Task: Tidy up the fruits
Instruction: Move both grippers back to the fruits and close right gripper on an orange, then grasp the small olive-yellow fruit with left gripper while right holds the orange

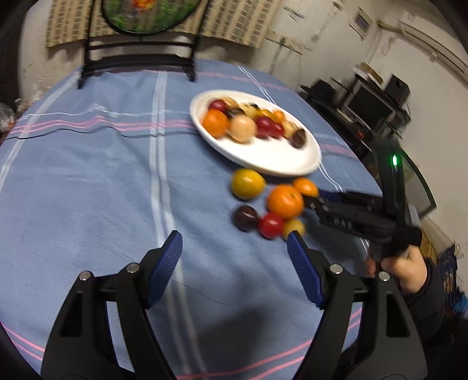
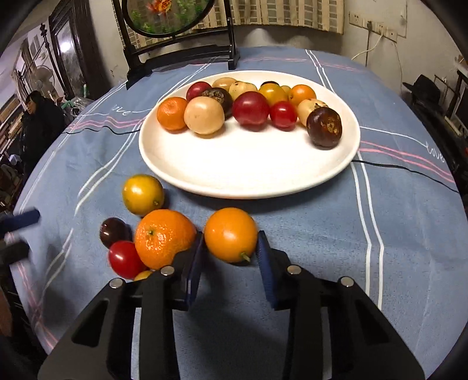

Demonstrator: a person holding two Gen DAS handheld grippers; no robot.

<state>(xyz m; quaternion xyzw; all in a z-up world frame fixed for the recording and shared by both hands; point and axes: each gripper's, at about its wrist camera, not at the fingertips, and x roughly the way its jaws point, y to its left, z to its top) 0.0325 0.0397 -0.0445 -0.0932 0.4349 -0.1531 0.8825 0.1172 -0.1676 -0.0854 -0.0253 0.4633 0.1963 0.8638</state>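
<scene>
A white plate (image 2: pixel 248 175) holds several fruits along its far half. In front of it on the blue cloth lie a yellow fruit (image 2: pixel 142 194), a mandarin (image 2: pixel 163 237), a smooth orange fruit (image 2: pixel 231 233), a dark plum (image 2: pixel 114 232) and a red tomato (image 2: pixel 125 258). My right gripper (image 2: pixel 231 248) has its pads on both sides of the smooth orange fruit, touching or nearly so. My left gripper (image 1: pixel 234 245) is open and empty, hovering near the loose fruits (image 1: pixel 285 201). The right gripper also shows in the left wrist view (image 1: pixel 314 201).
A dark wooden stand with a round picture (image 2: pixel 166 17) sits at the table's far edge. A black cable (image 2: pixel 403 168) runs across the cloth right of the plate. Shelves and electronics (image 1: pixel 368 105) stand beyond the table's right side. A person (image 2: pixel 38 117) is at far left.
</scene>
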